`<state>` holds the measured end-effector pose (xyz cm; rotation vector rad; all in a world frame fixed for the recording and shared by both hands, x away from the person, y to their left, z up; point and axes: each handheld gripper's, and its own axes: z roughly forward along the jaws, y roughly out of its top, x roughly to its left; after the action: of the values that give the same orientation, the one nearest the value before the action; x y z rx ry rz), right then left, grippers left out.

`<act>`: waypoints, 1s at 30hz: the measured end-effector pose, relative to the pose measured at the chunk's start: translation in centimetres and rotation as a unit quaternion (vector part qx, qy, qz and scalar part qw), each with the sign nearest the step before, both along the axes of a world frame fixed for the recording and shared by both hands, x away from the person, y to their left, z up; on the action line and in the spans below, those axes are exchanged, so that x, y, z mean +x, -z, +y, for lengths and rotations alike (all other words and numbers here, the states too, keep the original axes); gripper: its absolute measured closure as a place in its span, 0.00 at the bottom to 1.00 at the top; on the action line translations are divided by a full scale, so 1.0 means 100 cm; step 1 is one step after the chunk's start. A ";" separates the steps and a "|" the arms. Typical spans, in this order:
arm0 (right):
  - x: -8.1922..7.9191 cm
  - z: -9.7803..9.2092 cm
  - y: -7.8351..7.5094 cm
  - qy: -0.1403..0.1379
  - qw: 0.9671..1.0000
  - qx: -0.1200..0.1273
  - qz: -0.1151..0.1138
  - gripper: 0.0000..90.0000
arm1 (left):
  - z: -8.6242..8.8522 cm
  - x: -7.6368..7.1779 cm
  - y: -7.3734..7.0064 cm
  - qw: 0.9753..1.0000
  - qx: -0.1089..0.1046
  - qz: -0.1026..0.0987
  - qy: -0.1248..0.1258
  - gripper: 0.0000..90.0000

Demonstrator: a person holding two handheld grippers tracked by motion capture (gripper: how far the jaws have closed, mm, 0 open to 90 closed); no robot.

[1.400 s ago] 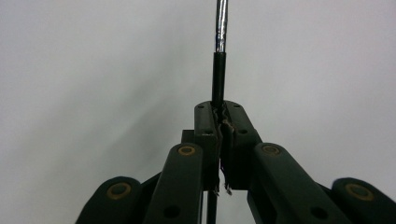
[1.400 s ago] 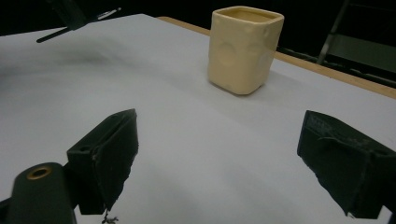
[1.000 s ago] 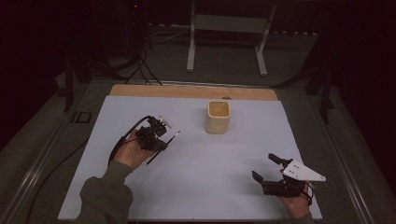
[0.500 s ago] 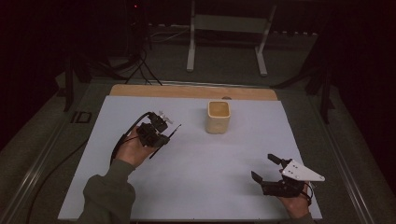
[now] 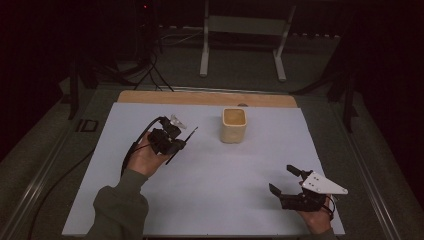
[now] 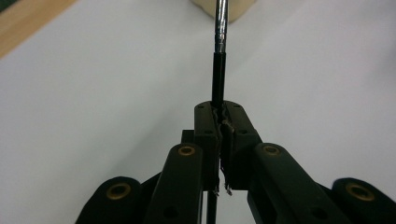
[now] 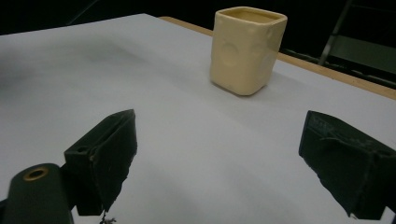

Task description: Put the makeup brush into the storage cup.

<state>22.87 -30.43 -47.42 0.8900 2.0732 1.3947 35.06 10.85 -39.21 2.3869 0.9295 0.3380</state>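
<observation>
Clenching left gripper [image 6: 219, 121] on thin black rod [image 6: 218, 70], aiming tip toward cream cup [image 5: 234, 125] near tabletop's far edge; right gripper [image 5: 290, 182] resting released, near right corner.

pen [image 6: 219, 60] tip cut off at top edge, cup [image 6: 223, 8] mostly cropped

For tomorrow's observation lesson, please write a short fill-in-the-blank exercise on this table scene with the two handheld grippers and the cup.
1. The left gripper is shut on a thin black and silver ____.
2. The cream cup stands ____ on the white sheet.
3. The right gripper has its jaws ____ and holds nothing.
4. In the left gripper view, the rod points toward the ____.

Missing words: rod; upright; open; cup
</observation>
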 end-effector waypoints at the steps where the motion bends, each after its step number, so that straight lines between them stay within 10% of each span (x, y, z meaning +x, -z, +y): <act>1: 0.000 0.000 0.000 -0.001 1.000 0.000 0.000 0.13 | 0.000 0.000 -0.001 1.000 -0.004 -0.003 0.000 0.97; 30: -0.001 0.000 0.000 -0.004 1.000 0.000 0.001 0.12 | 0.001 -0.001 -0.009 0.993 -0.062 -0.099 0.011 0.97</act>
<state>22.80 -30.40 -47.40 0.8846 2.0788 1.3989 34.93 10.93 -38.31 2.2031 0.8075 0.4839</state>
